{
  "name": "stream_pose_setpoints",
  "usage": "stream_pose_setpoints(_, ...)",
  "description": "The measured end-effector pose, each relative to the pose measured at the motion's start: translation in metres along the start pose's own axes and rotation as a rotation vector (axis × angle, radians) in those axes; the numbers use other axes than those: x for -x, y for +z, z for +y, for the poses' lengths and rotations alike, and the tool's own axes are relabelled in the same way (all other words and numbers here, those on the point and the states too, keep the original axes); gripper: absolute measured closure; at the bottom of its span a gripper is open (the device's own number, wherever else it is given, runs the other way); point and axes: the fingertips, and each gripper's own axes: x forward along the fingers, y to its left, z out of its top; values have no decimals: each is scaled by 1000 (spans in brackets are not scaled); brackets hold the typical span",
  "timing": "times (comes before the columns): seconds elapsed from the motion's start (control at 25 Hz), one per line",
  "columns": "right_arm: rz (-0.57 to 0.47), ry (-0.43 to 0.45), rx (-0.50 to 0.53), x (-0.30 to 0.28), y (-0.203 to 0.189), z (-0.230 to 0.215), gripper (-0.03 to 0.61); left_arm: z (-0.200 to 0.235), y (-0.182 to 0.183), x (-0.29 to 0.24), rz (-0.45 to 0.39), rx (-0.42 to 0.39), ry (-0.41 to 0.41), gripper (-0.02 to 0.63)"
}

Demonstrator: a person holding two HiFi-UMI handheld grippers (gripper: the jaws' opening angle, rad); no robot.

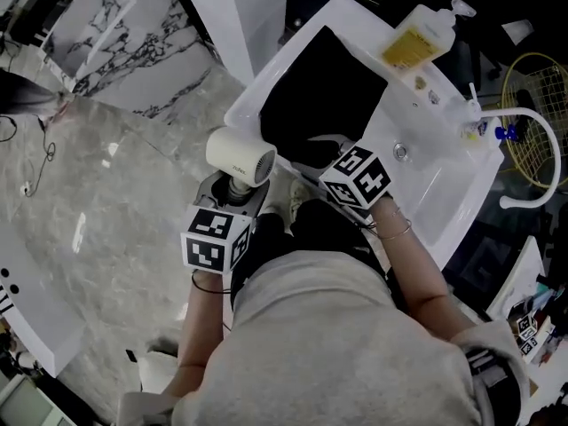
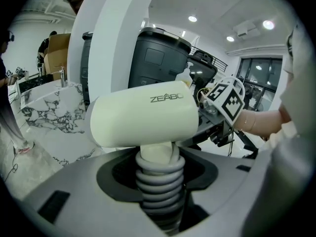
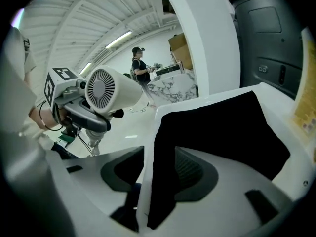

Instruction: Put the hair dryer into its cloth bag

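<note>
Bag (image 1: 315, 96) lies on the sink (image 1: 426, 177) — right gripper (image 3: 155, 172) wide open astride its edge, left gripper (image 2: 159, 179) clamping the hair dryer (image 1: 240, 155) alongside.

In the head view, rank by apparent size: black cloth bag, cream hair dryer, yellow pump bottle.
Largest: black cloth bag. Then cream hair dryer and yellow pump bottle: alike, dryer nearer, so unranked.

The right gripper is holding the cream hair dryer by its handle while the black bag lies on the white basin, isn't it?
Not quite: it is the left gripper that holds the hair dryer by its handle, as the left gripper view shows. The black bag does lie on the white basin.
</note>
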Motion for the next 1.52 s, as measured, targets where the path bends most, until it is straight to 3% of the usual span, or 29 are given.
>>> stream_pose_setpoints(0.28,112,78,54,-15,-19,4,397,1,-16,-3,37,28,7,396)
stream_pose_setpoints(0.56,196,87,103,-22,-27,0,456,12,-16,-5,43,7,24,396)
stream_pose_setpoints(0.6,199,82,105,-22,-27,-1,474,14,-16,-4,45,4,32,396)
stream_pose_setpoints(0.64,202,75,110,-22,-27,-2,542,15,-17,-4,47,3,37,396)
stream_pose_setpoints(0.72,201,74,115,-22,-28,-3,554,14,-18,-5,48,11,36,396)
stream_pose_setpoints(0.84,156,116,53,-18,-22,-2,561,8,-20,-8,60,16,21,396)
stream_pose_setpoints(1.04,24,140,-66,-2,4,-10,563,-3,-21,-14,104,-70,2,396)
stream_pose_setpoints(1.32,-53,123,-73,18,27,-17,563,-17,-21,-22,159,-229,-19,396)
stream_pose_setpoints(1.52,-120,125,-95,33,43,-19,563,-26,-18,-29,180,-289,-42,396)
